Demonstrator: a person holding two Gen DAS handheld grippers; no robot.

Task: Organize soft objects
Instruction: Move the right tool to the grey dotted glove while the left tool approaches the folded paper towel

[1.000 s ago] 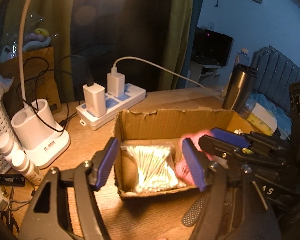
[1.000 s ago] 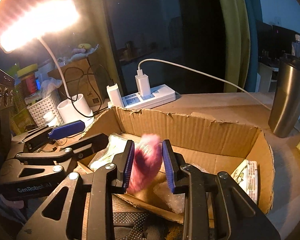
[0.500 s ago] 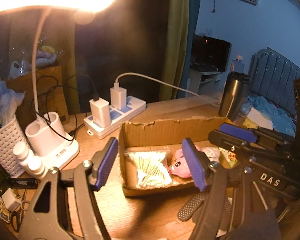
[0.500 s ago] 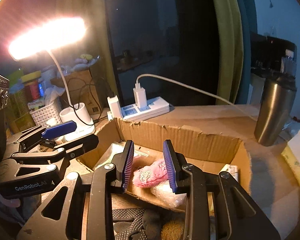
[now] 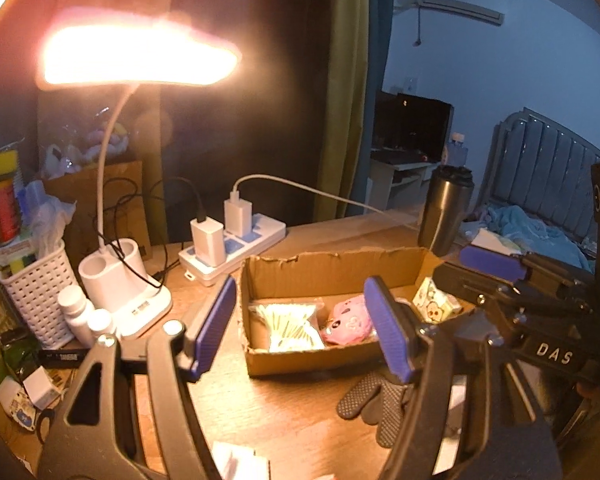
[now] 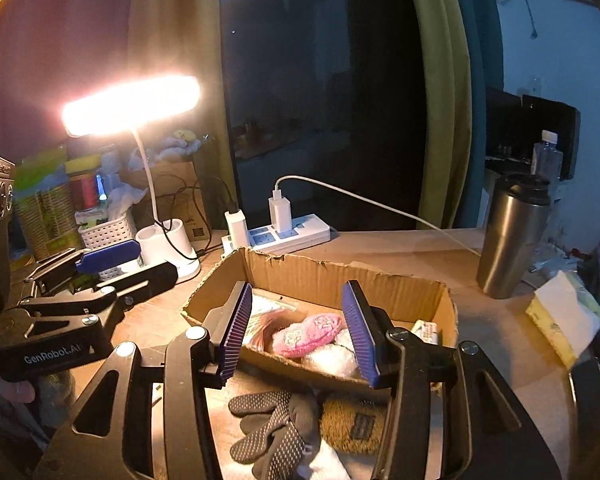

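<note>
Jaws on both grippers stand released, wide apart, nothing between the pads: left gripper (image 5: 300, 328), right gripper (image 6: 298, 330), each hovering over the near edge of the desk (image 5: 284, 412) and aimed at the cardboard box (image 5: 332, 268). Nearest on the desk, just in front of the box's near wall: one dark dotted glove (image 6: 276, 428), seen in both views; the right wrist view alone shows one brown knitted piece with a dark label (image 6: 354, 420) touching the glove, and a white cloth edge below them. Inside the box, count differs by view. Left wrist view: one packet of cotton swabs (image 5: 290, 326) at the left end, one pink plush (image 5: 346, 322) just beside it at the middle, one small cartoon-printed packet (image 5: 436, 304) at the right end. Right wrist view adds one white fluffy item (image 6: 332, 356) against the near wall, touching the pink plush, hidden behind the left gripper's pad in the other view. Each view also catches the other gripper from the side. Beyond the box, toward the far edge of the desk: one white power strip (image 5: 236, 250) carrying two white chargers, one steel tumbler (image 6: 512, 236) at the far right, one lit desk lamp (image 5: 124, 288) on a white base at the far left. Left wrist view alone shows two small white bottles (image 5: 82, 318) and one white lattice basket (image 5: 36, 296) beside the lamp base, plus a bed past the desk's right edge.
</note>
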